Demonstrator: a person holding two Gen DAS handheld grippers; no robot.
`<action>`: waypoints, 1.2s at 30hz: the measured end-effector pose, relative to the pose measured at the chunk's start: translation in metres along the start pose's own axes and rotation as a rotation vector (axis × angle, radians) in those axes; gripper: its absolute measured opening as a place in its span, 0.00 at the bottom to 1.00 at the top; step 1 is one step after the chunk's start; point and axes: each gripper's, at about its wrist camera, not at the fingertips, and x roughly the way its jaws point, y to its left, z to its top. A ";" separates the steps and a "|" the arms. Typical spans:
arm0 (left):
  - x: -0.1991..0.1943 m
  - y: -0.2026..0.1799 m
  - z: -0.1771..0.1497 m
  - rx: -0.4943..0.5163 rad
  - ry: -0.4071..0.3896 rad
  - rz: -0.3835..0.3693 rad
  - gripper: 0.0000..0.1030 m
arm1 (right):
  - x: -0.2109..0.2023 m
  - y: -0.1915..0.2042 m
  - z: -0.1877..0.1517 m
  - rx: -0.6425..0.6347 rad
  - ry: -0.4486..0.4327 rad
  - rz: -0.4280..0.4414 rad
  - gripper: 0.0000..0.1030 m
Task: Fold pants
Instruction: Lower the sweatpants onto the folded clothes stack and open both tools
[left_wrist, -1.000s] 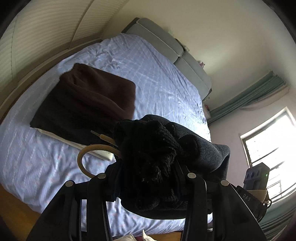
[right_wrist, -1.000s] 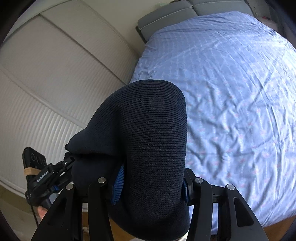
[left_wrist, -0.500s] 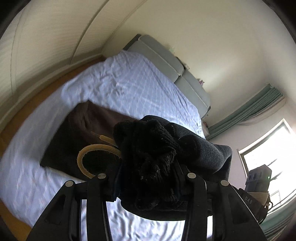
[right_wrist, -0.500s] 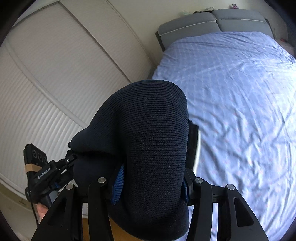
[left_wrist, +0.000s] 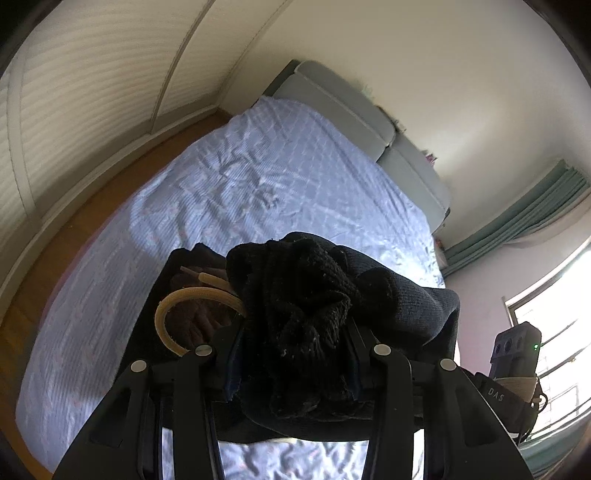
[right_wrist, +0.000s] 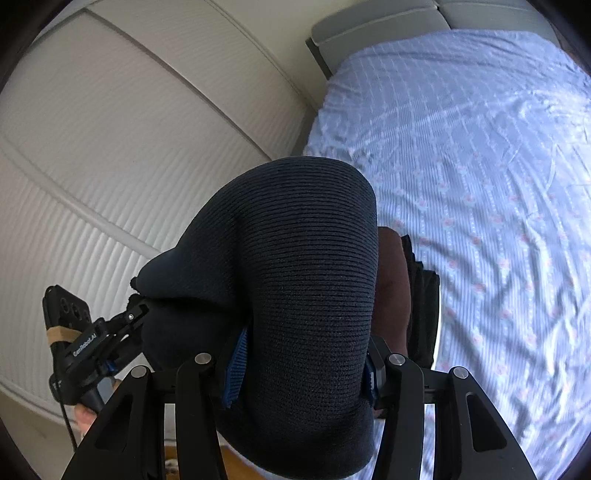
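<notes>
Both hand-held grippers, left (left_wrist: 295, 354) and right (right_wrist: 299, 369), are gripping the pants (right_wrist: 295, 277) and lifting them higher above the bed (left_wrist: 258, 177) (fold not yet laid).

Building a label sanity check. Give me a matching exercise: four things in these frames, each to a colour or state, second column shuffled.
Column one:
1. pants
2. bedsheet
3. drawstring
4. curtain

Column two:
A. green, hanging beside the window
B. tan, looped out beside the left gripper
C. dark knit, clamped in both grippers
D. pale blue, wrinkled

Pairs: 1-C, 2-D, 3-B, 4-A. In the right wrist view the right gripper is shut on the same dark fabric.
</notes>
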 end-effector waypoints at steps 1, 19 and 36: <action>0.006 0.004 0.002 0.003 0.010 0.007 0.41 | 0.007 -0.001 0.004 0.001 0.009 -0.006 0.49; 0.095 0.078 -0.005 0.016 0.162 0.197 0.81 | 0.098 -0.031 -0.006 -0.107 0.077 -0.140 0.81; 0.054 0.054 -0.022 0.035 0.116 0.213 0.92 | 0.058 -0.018 -0.026 -0.144 0.047 -0.168 0.95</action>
